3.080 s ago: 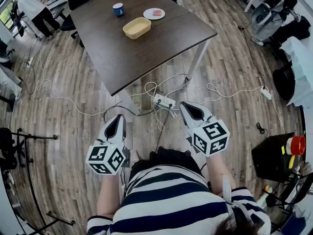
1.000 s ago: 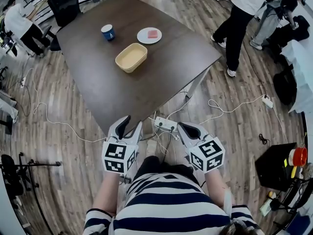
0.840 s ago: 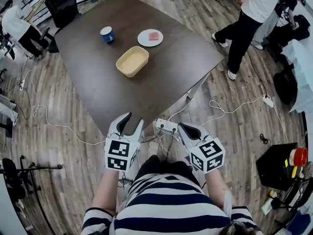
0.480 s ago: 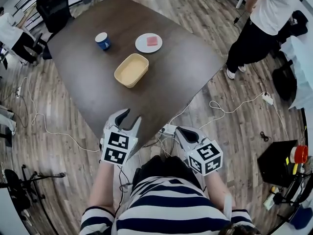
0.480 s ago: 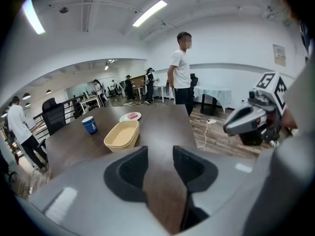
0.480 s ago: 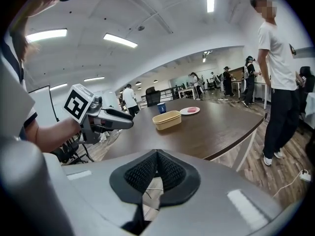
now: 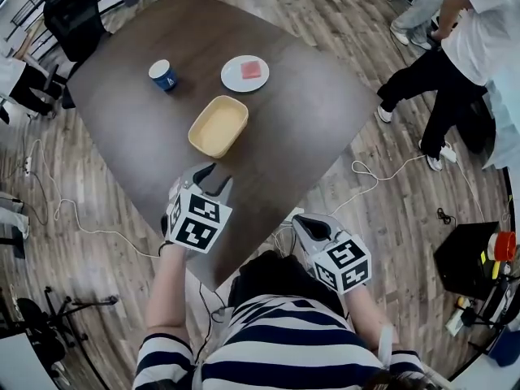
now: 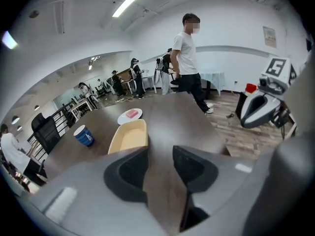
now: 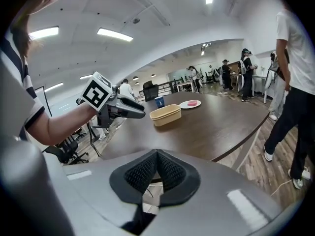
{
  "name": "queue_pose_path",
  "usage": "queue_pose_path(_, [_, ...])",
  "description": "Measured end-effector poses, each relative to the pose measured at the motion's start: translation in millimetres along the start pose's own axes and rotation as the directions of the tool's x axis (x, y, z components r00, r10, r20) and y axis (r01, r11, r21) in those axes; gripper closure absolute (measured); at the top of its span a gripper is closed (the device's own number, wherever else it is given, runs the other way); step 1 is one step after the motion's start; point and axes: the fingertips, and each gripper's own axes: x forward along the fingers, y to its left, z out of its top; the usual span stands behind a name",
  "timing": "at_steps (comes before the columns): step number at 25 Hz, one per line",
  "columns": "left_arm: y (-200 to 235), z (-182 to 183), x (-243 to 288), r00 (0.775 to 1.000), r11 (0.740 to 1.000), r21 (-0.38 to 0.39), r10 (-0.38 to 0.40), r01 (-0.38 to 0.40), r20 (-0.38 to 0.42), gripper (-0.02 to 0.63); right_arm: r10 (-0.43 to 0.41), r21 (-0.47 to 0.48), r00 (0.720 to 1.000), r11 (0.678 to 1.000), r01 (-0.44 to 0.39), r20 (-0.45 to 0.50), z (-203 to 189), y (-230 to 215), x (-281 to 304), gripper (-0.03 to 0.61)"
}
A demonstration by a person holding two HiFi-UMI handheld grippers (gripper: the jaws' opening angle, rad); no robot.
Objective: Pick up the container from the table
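Note:
The tan oblong container (image 7: 218, 126) sits empty near the middle of the dark brown table (image 7: 309, 112). My left gripper (image 7: 211, 173) hovers over the table's near edge, a short way in front of the container, jaws open with nothing between them. In the left gripper view the container (image 8: 129, 135) lies just ahead and slightly left of the left gripper (image 8: 160, 157). My right gripper (image 7: 309, 226) is low, off the table's near corner, jaws shut and empty. The right gripper view shows the right gripper (image 9: 157, 167), the container (image 9: 165, 114) farther off and the left gripper (image 9: 129, 108).
A blue cup (image 7: 164, 75) and a white plate (image 7: 245, 72) with a pink piece stand beyond the container. A person (image 7: 459, 51) stands at the table's right side. Cables (image 7: 382, 175) trail on the wooden floor. A black chair (image 7: 69, 10) is at the far left.
I have come closer to the table. My left gripper rose and moved forward over the table's near edge towards the container. The right gripper stayed low. The standing person shifted right.

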Motion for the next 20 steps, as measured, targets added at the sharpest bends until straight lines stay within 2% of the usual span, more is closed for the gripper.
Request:
queue_pose_path(8, [34.8,0.4,48.9,0.999,0.998,0.057,0.002,0.001,-0.052,0.614,-0.013,0.025,0.999,1.0,0.014,-0.048,-2.2,-5.7,22.1,0.581])
queue_pose_path(14, [39.7,-0.4,84.6,0.995,0.997,0.065,-0.041,0.048,-0.095,0.614,-0.042,0.055,0.996,0.997,0.046,-0.074,-8.3,-14.5,29.5,0.581])
queue_pose_path(20, [45.1,-7.2,108.8,0.988,0.991,0.129,-0.003,0.024,-0.157,0.614,-0.058,0.079,0.994,0.995,0.066,-0.095,-14.3,-20.5,38.6,0.581])
